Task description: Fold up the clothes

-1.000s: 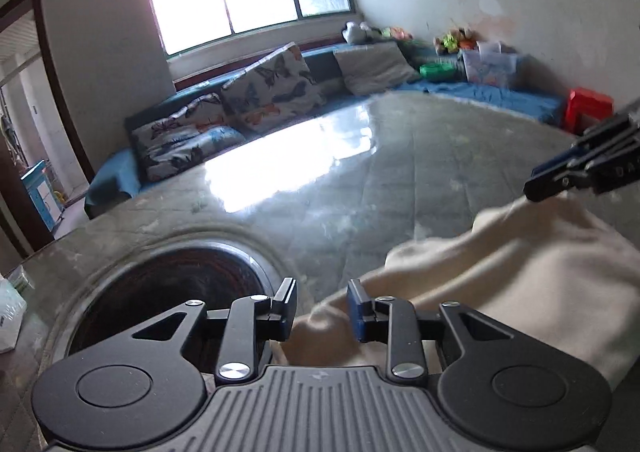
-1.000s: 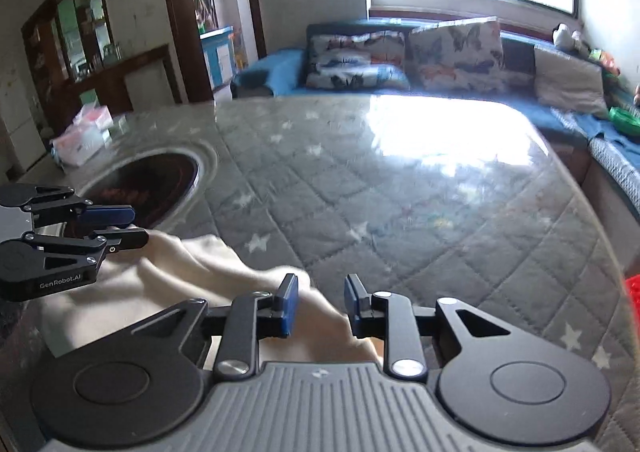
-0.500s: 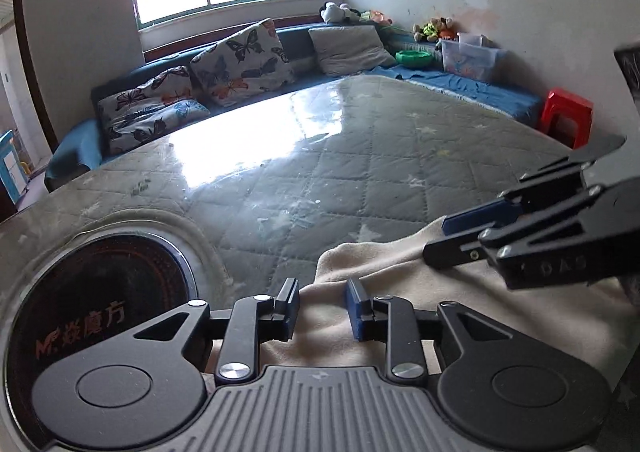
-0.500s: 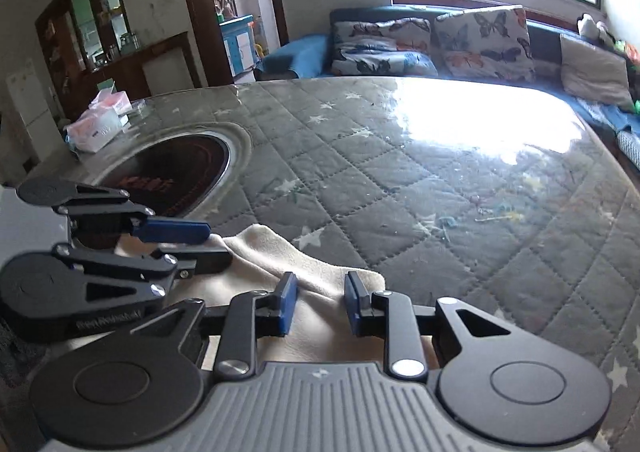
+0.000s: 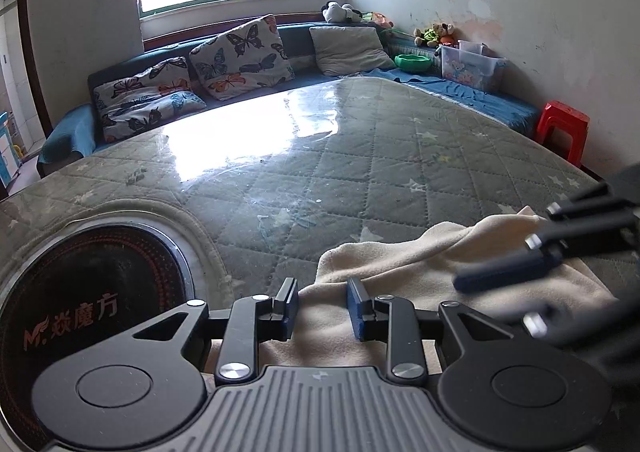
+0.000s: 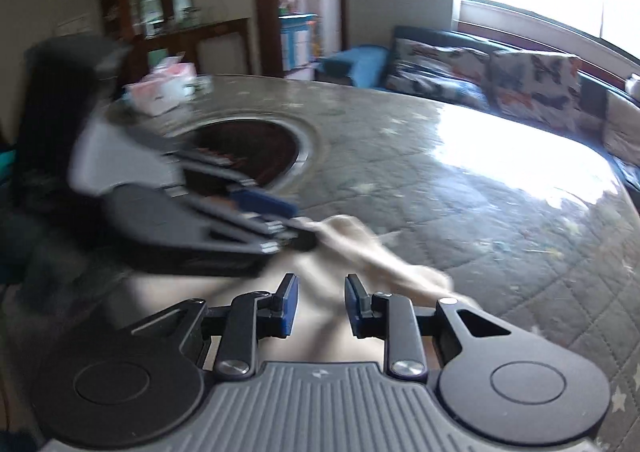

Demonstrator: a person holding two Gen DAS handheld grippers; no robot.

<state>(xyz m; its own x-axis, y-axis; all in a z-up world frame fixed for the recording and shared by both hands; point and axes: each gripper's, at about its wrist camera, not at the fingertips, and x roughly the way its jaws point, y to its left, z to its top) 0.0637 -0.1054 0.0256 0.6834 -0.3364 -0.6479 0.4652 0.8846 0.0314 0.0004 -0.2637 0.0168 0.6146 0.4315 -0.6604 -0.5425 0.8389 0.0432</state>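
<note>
Gaping at lower centre of the left wrist view, the left gripper [image 5: 322, 308] grasps nothing, its blue pads [image 5: 355, 308] over the cream garment [image 5: 400, 272] on the quilted table [image 5: 360, 172]; the right gripper [image 5: 516, 284], blurred at right, has dropped lower; in the right wrist view the right gripper [image 6: 318, 306] likewise stands released above the cloth, which has bunched nearer.

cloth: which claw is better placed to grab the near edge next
Left, probably. The left claw is open with the cloth edge lying right between its fingers. The right claw is open too, but its view is blurred, so its position over the cloth is harder to judge.
</note>
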